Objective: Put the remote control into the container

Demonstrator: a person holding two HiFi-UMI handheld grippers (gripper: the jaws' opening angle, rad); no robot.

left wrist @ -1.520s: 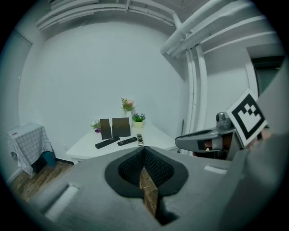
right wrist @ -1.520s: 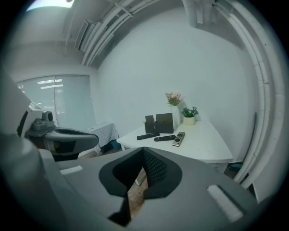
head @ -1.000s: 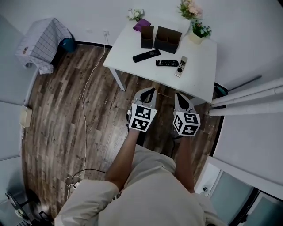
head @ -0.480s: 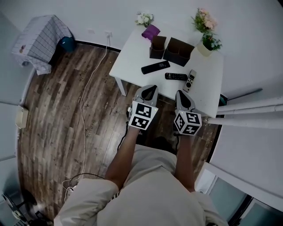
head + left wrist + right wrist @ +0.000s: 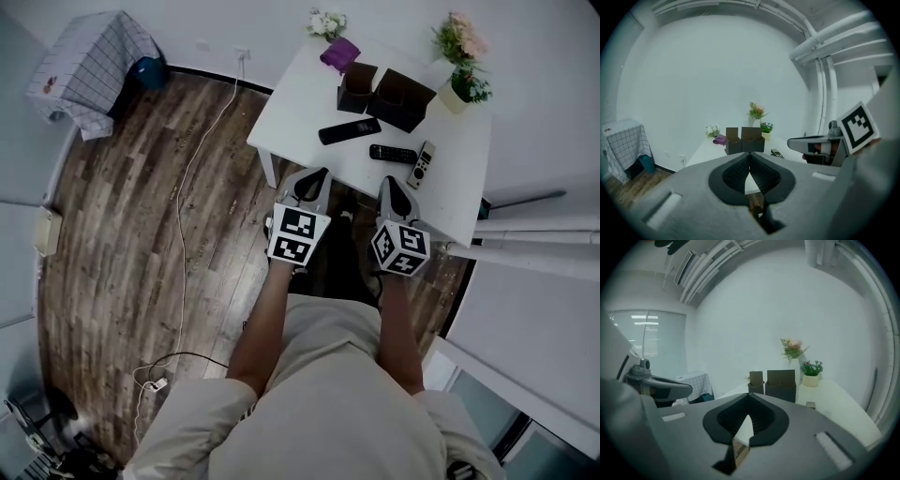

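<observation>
Both pairs of fingers are pressing fully together with nothing between them: in the left gripper view the dark pads of the left gripper are meeting at their tips, and in the right gripper view the right gripper is showing the same closed, empty jaws. In the head view the left gripper and the right gripper are hovering side by side at centre frame, each held in a hand, their tips pointing up-frame at the near edge of the white table without touching anything on it. On the table, in the upper right of the frame, three remotes are lying flat and apart from both grippers: a long black remote nearest the left, a shorter black remote beside it, and a pale remote farthest right. Just above them two dark containers are standing upright and touching, a narrow container and a wider container; no remote is lying inside either one. Behind these a purple object, white flowers, pink flowers and a potted green plant are sitting along the far edge. On the wooden floor a white cable is trailing down-frame, and a checked cloth is covering something at upper left.
</observation>
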